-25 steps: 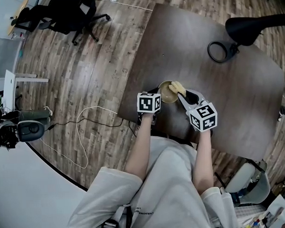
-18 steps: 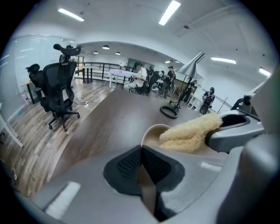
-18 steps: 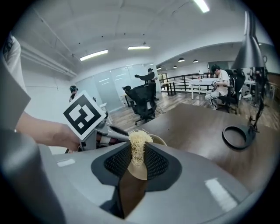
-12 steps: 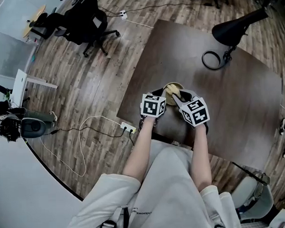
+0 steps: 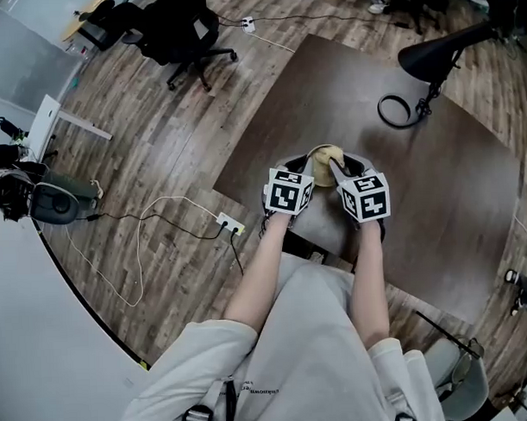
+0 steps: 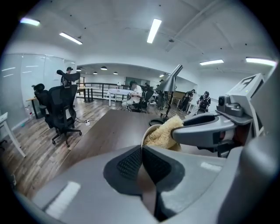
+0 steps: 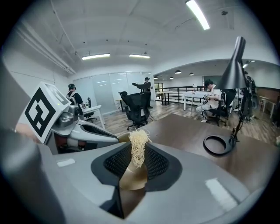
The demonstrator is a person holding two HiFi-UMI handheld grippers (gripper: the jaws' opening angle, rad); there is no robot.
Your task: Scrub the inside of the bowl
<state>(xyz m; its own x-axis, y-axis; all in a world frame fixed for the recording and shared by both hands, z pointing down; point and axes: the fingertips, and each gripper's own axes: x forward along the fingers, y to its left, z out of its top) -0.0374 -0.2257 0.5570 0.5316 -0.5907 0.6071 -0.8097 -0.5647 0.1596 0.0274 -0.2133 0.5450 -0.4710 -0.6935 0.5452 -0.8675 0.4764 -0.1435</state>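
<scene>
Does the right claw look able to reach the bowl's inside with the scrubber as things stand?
Probably yes: the right claw holds the scrubber in the bowl; the left claw pinches only its rim.

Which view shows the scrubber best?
The left gripper view: the scrubber sits in the bowl, broadside. The right gripper view shows only its edge pinched between the fingers; the head view, a small yellow patch.

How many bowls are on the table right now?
1. The bowl is by the table's near edge, its rim pinched by the left gripper, the right gripper holding a scrubber in it. The grippers hide a little tabletop.
</scene>
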